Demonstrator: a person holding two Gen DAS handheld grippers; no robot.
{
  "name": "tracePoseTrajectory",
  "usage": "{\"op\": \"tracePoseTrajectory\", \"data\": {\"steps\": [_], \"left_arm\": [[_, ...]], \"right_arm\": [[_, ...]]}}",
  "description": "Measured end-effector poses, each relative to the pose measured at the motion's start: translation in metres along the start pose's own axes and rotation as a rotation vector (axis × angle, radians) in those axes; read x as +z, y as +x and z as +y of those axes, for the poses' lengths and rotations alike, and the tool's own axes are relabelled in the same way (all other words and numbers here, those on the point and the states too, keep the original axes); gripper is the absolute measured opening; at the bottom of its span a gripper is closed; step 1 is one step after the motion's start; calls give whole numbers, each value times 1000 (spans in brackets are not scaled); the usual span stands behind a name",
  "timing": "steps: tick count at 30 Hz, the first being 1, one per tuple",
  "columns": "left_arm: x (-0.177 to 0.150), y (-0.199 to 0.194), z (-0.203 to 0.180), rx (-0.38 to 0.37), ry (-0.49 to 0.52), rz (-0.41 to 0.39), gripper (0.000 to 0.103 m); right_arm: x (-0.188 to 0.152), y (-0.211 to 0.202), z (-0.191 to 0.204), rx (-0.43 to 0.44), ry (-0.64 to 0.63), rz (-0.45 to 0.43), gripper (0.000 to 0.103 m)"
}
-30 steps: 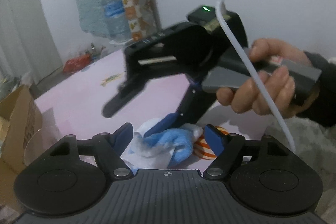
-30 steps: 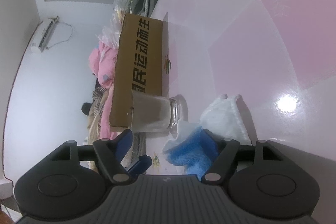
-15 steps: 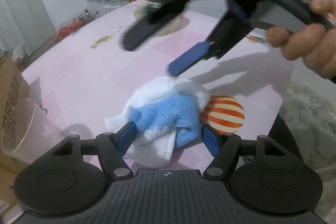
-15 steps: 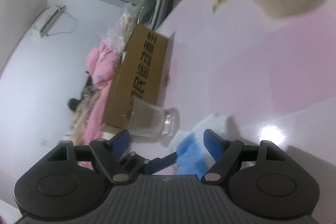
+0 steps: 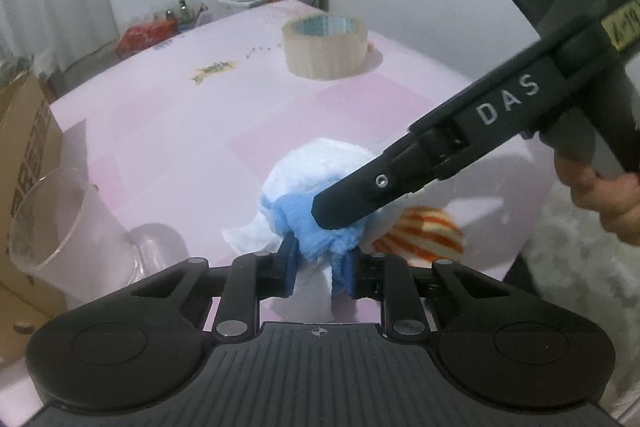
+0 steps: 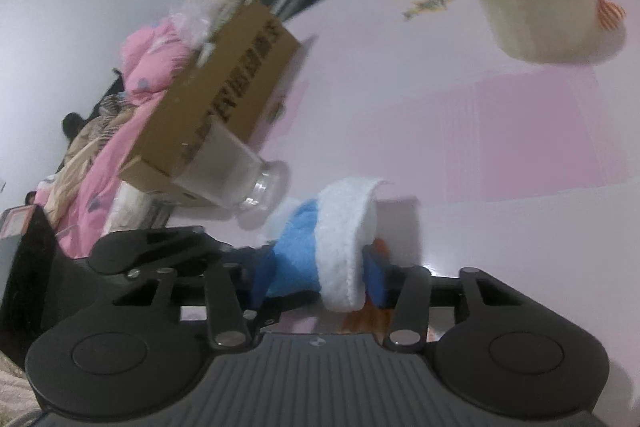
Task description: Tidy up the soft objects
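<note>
A fluffy blue and white sock (image 5: 320, 195) lies bunched on the pink table (image 5: 200, 131). My left gripper (image 5: 320, 267) is shut on its near blue end. My right gripper (image 6: 316, 275) is shut on the same sock (image 6: 332, 243), pinching the blue and white part; its black finger also shows in the left wrist view (image 5: 360, 199), pressing on the sock from the right. An orange and white striped soft item (image 5: 424, 235) lies just right of the sock, partly hidden.
A clear plastic cup (image 5: 60, 227) stands at the left beside a cardboard box (image 5: 24, 163). A roll of packing tape (image 5: 324, 45) sits farther back on the table. The table's right edge is close to the striped item.
My left gripper has closed on the sock's near end. My right gripper came down from above the sock and closed on it.
</note>
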State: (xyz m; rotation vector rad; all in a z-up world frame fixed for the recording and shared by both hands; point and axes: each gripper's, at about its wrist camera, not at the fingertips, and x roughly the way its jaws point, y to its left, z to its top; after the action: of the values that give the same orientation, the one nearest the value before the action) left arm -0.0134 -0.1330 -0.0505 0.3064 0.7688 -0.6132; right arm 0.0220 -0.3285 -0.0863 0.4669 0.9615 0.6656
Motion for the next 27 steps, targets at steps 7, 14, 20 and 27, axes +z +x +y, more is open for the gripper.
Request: {"op": "tracePoseTrajectory", "data": {"steps": [7, 14, 20, 27], "left_arm": [[12, -66, 26, 68, -80, -171, 20], [18, -148, 77, 316, -147, -370, 20], [15, -171, 139, 533, -219, -359, 20], [10, -122, 224, 603, -309, -135, 20]], "right_arm": [[19, -27, 53, 62, -115, -53, 68], [74, -22, 161, 177, -389, -93, 68], [134, 46, 237, 332, -500, -5, 68], [188, 175, 273, 349, -432, 236, 68]]}}
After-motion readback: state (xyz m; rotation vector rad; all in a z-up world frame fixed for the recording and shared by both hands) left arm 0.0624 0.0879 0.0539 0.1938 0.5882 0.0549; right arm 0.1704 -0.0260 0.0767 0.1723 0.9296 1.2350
